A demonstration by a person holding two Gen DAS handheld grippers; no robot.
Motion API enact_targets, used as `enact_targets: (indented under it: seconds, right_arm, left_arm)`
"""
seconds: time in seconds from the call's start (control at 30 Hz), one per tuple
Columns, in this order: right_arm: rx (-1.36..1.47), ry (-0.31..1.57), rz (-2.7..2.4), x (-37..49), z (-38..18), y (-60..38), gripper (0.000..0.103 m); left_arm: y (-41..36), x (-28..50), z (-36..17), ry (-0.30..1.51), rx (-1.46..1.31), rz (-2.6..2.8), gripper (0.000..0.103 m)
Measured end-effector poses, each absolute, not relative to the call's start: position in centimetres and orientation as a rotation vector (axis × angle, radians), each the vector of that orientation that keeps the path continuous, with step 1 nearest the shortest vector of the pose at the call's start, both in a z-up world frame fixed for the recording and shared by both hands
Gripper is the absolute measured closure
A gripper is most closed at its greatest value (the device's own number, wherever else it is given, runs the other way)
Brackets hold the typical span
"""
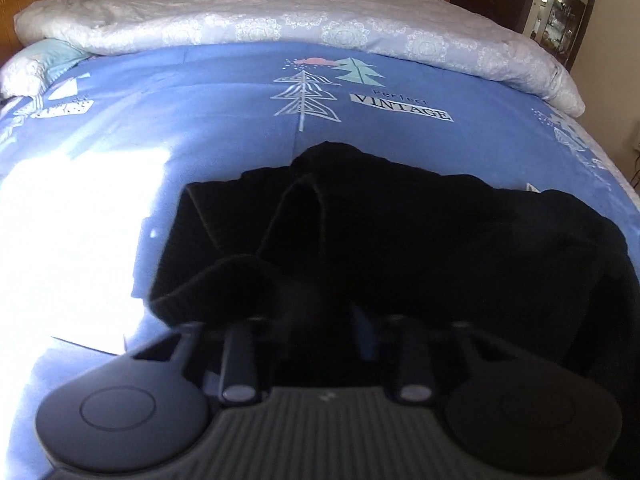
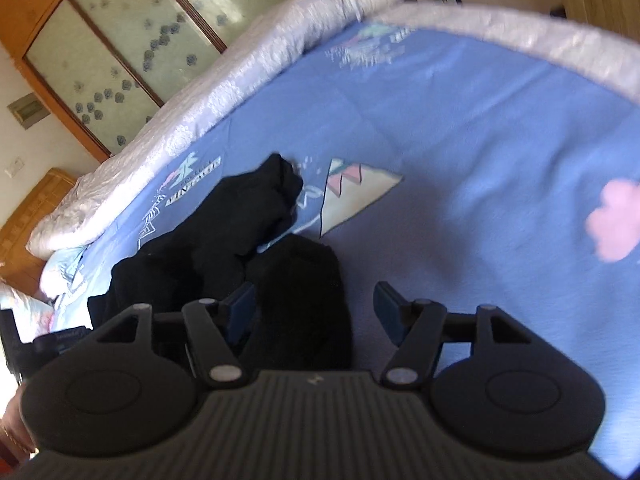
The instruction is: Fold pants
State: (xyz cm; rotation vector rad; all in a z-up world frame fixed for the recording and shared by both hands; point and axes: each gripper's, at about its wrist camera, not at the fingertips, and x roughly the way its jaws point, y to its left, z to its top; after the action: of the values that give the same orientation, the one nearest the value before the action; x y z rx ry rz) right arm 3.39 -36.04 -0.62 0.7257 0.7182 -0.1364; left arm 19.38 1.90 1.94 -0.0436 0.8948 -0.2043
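Mostly hidden: left tool (image 1: pixel 316 320) under pants (image 1: pixel 400 232)

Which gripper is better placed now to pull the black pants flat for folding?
Probably the left. The left gripper looks shut on the black pants, their fabric bunched between its fingers. The right gripper is open, with pants cloth between its fingers but not clamped, above the blue sheet.

Pants (image 1: pixel 400 232): black matt knit cloth, ribbed cuff. Bed sheet (image 1: pixel 200 120): blue printed smooth cloth. Quilt (image 1: pixel 280 20) at far edge: pale patterned fabric, slight sheen. Right gripper (image 2: pixel 314 312): matt black plastic, ribbed body, shiny metal pivots. Headboard (image 2: pixel 40 196): woven wood.
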Motion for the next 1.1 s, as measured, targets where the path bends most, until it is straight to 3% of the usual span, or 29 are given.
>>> enact_targets:
  seconds: [0.03,0.07,0.3,0.47,0.57,0.63,0.73,0.77,0.93,1.03,1.1]
  right_arm:
    - [0.74,0.751,-0.11,4.2,-1.1,-35.7,0.077]
    - [0.729,0.768,-0.118,4.8,-1.0,-35.2,0.089]
    - [0.674,0.408,-0.119,-0.4,10.8,-36.1,0.091]
    - [0.599,0.183,-0.06,-9.5,16.2,-36.5,0.091]
    - [0.589,0.26,-0.085,-13.3,15.1,-36.7,0.089]
    - [0.585,0.371,-0.129,-14.2,12.7,-36.6,0.084]
    - [0.583,0.526,-0.307,-14.2,8.8,-37.2,0.069]
    - [0.576,0.543,-0.364,-14.2,8.0,-37.4,0.069]
    - [0.674,0.489,-0.331,-11.9,8.7,-38.7,0.068]
    - [0.65,0.485,-0.279,-7.2,9.4,-38.0,0.062]
    - [0.656,0.502,-0.234,-3.7,8.8,-37.5,0.057]
  left_arm:
    - [2.6,19.0,2.7,0.895,-0.081,-0.229,0.091]
    - [3.5,18.6,3.7,0.893,-0.13,-0.257,0.092]
    - [10.9,11.5,13.2,0.74,-0.321,-0.341,0.092]
    - [16.1,4.6,15.5,0.689,-0.405,-0.338,0.092]
    - [18.1,1.2,14.0,0.721,-0.417,-0.291,0.092]
    - [18.9,-0.2,11.8,0.784,-0.424,-0.25,0.092]
    - [19.4,-1.2,8.3,0.936,-0.435,-0.21,0.088]
    - [19.3,-1.3,7.5,0.968,-0.44,-0.203,0.086]
    - [19.9,-0.8,8.9,0.876,-0.444,-0.158,0.077]
    - [20.4,0.7,10.3,0.816,-0.487,-0.146,0.065]
    - [19.4,2.8,10.3,0.812,-0.466,-0.154,0.062]
